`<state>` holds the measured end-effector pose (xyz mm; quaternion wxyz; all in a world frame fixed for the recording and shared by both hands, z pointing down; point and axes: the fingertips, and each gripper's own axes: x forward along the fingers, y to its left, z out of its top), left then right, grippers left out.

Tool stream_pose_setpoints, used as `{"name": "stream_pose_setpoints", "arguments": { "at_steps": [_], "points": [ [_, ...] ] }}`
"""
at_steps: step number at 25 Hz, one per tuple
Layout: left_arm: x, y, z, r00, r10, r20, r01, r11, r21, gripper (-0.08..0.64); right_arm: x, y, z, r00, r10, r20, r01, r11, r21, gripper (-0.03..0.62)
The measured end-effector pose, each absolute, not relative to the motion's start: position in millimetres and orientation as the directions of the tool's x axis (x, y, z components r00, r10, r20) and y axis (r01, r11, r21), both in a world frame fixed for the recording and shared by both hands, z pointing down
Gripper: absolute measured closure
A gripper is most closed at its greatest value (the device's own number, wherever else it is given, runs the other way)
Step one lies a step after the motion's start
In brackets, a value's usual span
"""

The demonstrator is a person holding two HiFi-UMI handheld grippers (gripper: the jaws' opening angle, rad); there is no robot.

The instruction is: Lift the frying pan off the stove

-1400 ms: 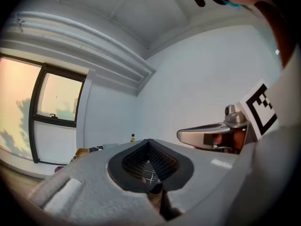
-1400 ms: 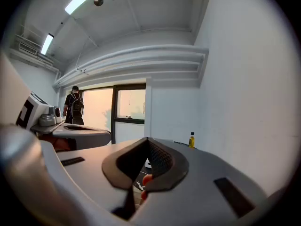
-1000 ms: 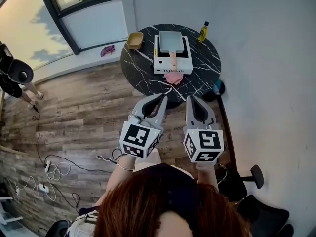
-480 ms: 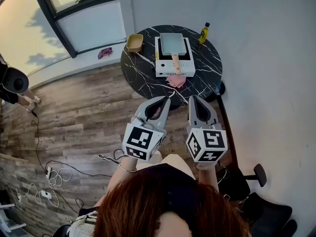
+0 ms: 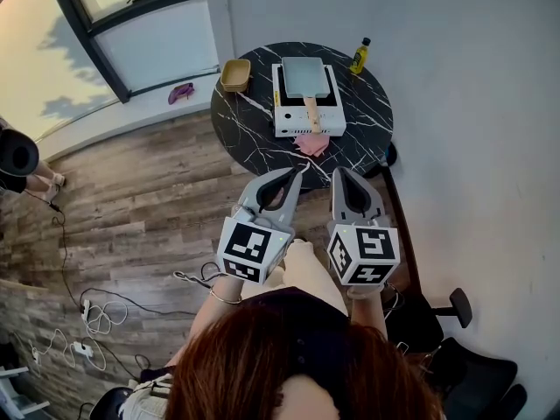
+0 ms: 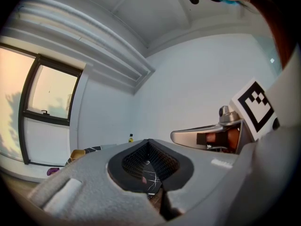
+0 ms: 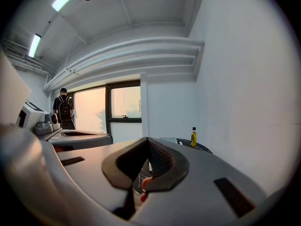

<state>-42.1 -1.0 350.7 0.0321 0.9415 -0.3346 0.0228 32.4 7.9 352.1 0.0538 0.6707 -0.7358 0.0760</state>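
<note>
Currently, left gripper: jaws pressing together, holding nothing.
Right gripper: jaws pressing together, holding nothing.
Frying pan: sitting on stove, twelve o'clock, well apart from both.

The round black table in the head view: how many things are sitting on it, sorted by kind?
stove: 1
frying pan, on the stove: 1
yellow bottle: 1
yellow container: 1
pink cloth: 1
Total: 5
</note>
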Motion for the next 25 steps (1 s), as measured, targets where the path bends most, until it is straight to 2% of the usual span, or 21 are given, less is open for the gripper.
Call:
{"name": "stream_pose_setpoints", "arguments": {
  "at_steps": [25],
  "points": [
    [-24,-81,347,0.763,-0.642,0.078,-0.645,-0.764,0.017,0.548,53,-74,363,-0.116,-0.967,0.229,-0.993,0.108,-0.046,0.583]
  ]
}}
